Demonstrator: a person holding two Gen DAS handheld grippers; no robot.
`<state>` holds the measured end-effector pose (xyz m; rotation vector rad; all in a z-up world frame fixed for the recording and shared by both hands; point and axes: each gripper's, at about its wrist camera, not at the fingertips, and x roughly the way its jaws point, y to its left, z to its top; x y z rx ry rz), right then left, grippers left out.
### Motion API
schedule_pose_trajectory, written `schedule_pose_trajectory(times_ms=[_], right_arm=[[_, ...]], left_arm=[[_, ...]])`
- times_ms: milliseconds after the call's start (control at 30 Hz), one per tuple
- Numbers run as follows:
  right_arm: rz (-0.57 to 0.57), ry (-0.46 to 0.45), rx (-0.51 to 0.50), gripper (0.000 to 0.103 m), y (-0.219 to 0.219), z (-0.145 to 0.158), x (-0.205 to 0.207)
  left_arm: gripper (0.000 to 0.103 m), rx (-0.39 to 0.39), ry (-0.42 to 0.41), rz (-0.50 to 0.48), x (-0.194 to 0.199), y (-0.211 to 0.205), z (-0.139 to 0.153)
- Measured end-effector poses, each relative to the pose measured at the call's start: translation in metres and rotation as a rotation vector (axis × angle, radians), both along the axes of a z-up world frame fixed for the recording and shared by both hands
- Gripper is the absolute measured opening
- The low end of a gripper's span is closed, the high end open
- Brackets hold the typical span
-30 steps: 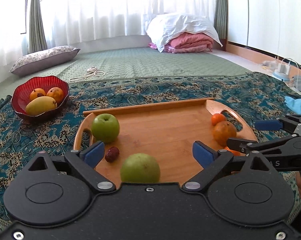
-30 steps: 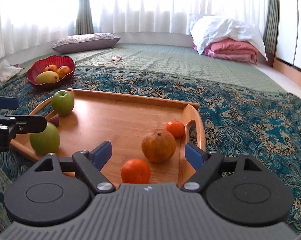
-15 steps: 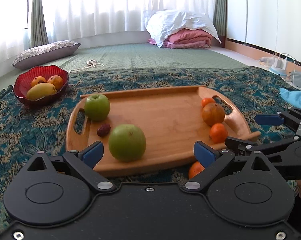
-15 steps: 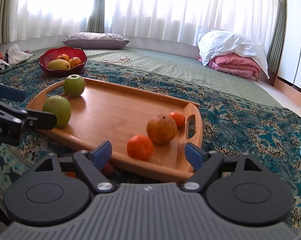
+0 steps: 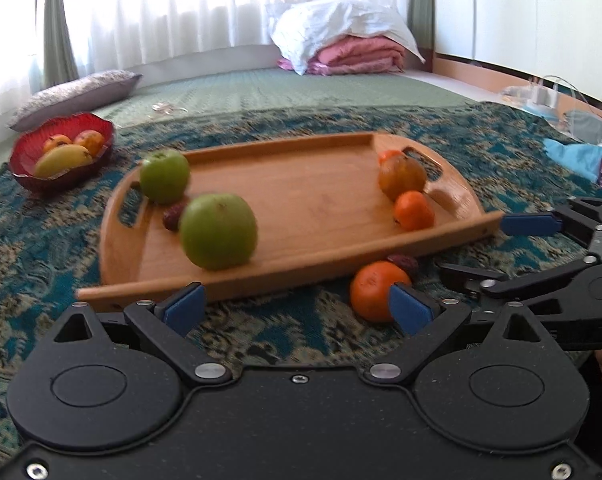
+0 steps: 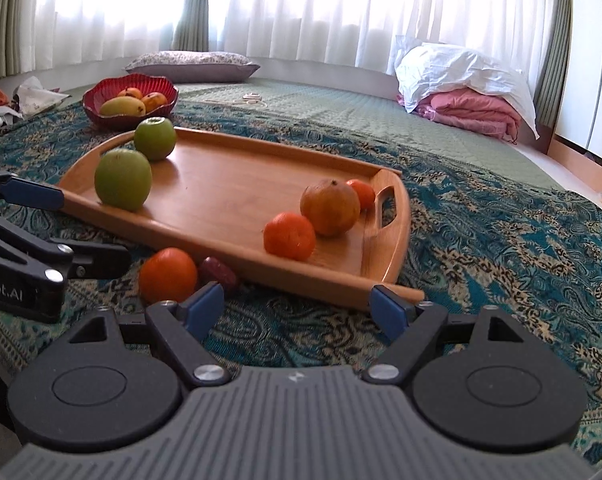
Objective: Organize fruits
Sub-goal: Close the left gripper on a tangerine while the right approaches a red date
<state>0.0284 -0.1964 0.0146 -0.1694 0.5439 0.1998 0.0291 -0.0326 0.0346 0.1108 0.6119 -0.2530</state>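
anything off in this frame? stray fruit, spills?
Yes. One orange and a dark red date lie on the patterned cloth beside the wooden tray's near edge, not on it. The rest of the fruit sits on the tray or in the red bowl.

Windows: white sheer curtains (image 6: 301, 12), backlit by daylight.
Floor: green quilted mat (image 6: 341, 116).
Foreground: teal paisley cloth (image 6: 481, 220).

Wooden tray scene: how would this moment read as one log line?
left hand-held gripper open | right hand-held gripper open | orange off wooden tray

Home bedroom: folded bedding (image 6: 467, 98), pillow (image 6: 193, 65), curtains (image 6: 301, 8).
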Motion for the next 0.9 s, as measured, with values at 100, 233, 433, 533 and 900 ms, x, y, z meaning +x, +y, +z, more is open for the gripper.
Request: schedule_pose_trajectory(times_ms=[100, 233, 433, 533, 900], right_arm=[[0.003, 0.006, -0.014, 0.089, 0.003, -0.003, 0.0], [-0.014, 0.018, -0.01, 0.088, 0.003, -0.006, 0.001], [-0.022, 0.034, 0.022, 0.088, -0.002, -0.01, 0.003], [-0.019, 0.034, 0.014, 0.088, -0.002, -0.011, 0.003], [-0.002, 0.036, 0.011, 0.088, -0.005, -0.009, 0.001]], left_arm=[[0.092, -0.008, 0.009, -0.028, -0.001, -0.005, -0.003], [0.082, -0.006, 0.017, -0.046, 0.001, -0.011, -0.004], [0.062, -0.042, 0.042, -0.072, 0.007, -0.014, -0.007], [0.053, -0.077, 0.057, -0.101, 0.009, -0.014, -0.008], [0.036, -0.199, 0.141, -0.112, 0.024, -0.014, -0.017]])
